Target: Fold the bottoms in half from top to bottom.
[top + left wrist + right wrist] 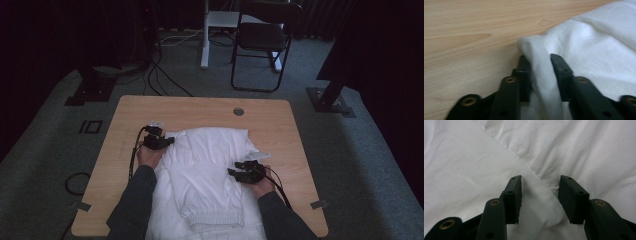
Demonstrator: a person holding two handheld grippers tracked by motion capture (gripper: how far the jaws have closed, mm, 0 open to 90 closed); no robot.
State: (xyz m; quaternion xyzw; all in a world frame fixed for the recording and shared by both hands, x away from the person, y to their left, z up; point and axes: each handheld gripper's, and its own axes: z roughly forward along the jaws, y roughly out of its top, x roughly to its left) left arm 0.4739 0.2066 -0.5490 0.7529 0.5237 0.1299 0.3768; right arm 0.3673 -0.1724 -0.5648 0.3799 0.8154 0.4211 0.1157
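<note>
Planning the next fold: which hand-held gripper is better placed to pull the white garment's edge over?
Left. The left hand-held gripper already pinches a fold of the white garment at its edge by the bare table. The right hand-held gripper sits open over flat cloth, gripping nothing.

**White garment spread on the table**

A white garment (210, 170) lies across the near middle of the wooden table (210, 107), partly folded, with a ribbed cuff or hem toward the near edge. Its cloth is soft and wrinkled. One fold at its left edge stands up, pinched; an overlapping diagonal edge crosses its right part.
</note>
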